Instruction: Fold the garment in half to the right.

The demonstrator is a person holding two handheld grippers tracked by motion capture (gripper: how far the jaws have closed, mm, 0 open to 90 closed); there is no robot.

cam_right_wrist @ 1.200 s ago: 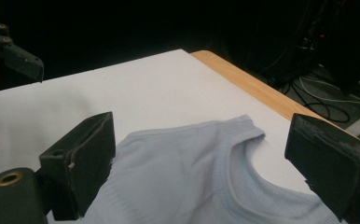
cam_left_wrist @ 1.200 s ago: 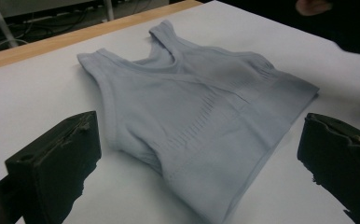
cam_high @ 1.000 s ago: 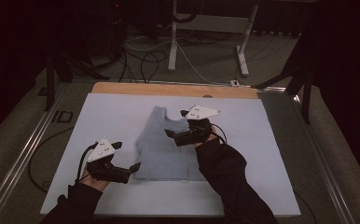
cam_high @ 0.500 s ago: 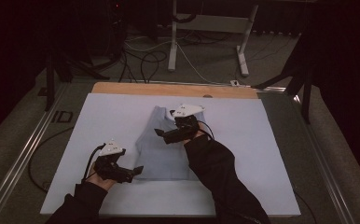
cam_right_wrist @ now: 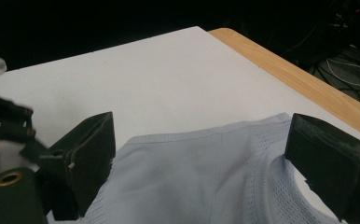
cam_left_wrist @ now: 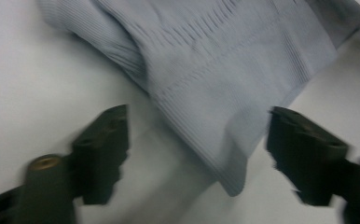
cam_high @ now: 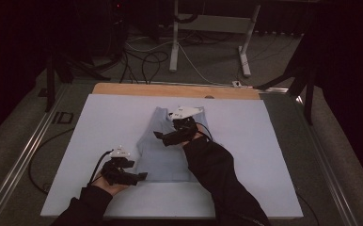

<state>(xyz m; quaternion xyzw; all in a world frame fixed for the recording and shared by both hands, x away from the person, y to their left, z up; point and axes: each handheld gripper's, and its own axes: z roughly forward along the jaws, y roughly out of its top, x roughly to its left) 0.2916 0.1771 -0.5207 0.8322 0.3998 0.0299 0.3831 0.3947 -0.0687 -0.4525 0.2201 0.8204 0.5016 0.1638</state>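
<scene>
Jaws: blunt black blocks | garment (cam_left_wrist: 225, 84): ribbed pale-blue knit, mesh panels

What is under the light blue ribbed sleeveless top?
The light blue ribbed sleeveless top lies flat on the white table sheet. The sheet shows all around it; anything beneath the fabric is covered.

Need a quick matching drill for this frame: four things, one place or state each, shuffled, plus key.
1. vest
2. left gripper
3. right gripper
4. wood strip

A. at the sheet's far edge
B. flat mid-sheet
C. at the vest's near corner, jaws just closing, not yet on cloth
D. over the vest's upper part, jaws open

Pairs: 1-B, 2-C, 3-D, 4-A
</scene>
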